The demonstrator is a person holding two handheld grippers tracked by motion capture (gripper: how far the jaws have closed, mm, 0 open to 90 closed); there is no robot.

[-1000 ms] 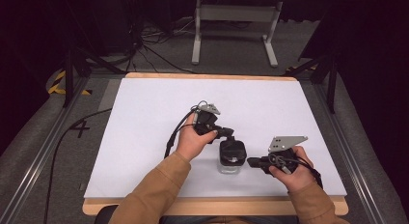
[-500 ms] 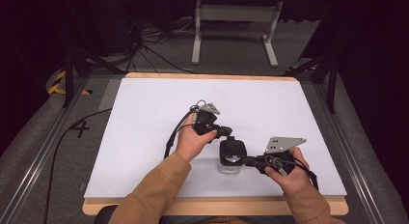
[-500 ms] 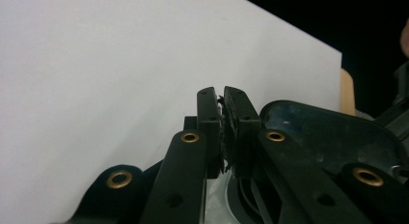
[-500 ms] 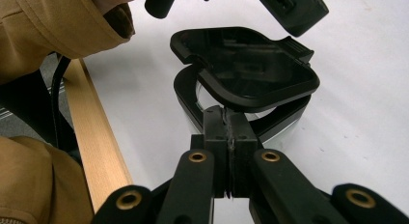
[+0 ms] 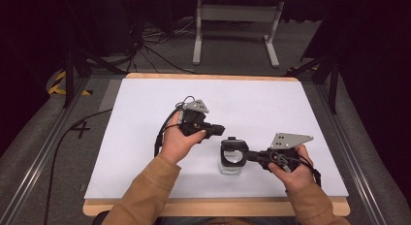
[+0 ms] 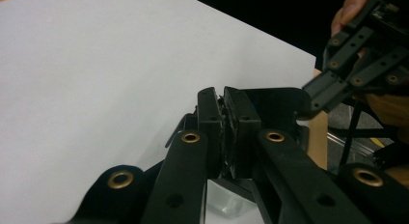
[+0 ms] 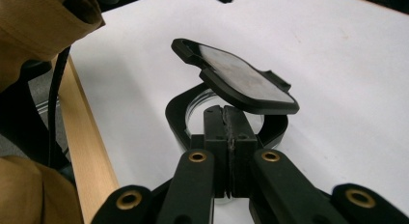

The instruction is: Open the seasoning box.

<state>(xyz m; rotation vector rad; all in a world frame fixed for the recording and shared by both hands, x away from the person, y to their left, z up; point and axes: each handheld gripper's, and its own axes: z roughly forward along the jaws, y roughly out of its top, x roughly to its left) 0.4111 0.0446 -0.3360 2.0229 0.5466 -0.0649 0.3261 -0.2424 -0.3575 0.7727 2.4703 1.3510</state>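
A small clear container (image 5: 230, 167) with a black collar (image 7: 176, 113) stands on the white sheet near the front edge. Its black flip lid (image 7: 243, 79) is tilted up over the mouth. My right gripper (image 5: 248, 156) comes in from the right, and its jaws (image 7: 226, 122) are shut on the collar's near edge. My left gripper (image 5: 220, 130) hovers just up and left of the lid (image 5: 232, 141). Its jaws (image 6: 223, 110) have just been opening a hair and stand almost together with nothing between them. Beyond them lie the lid (image 6: 272, 102) and the right gripper's linkage (image 6: 357, 55).
The white sheet (image 5: 145, 137) covers a wooden-edged table (image 5: 218, 205). A black cable (image 5: 162, 133) trails from the left gripper. A tan sleeve (image 7: 48, 21) and the table's wooden edge (image 7: 87, 137) lie close on the right gripper view's left. A metal stand (image 5: 232, 21) is on the floor behind.
The left gripper has lifted off the container's lid and drawn slightly left. The right gripper has stayed at the collar.
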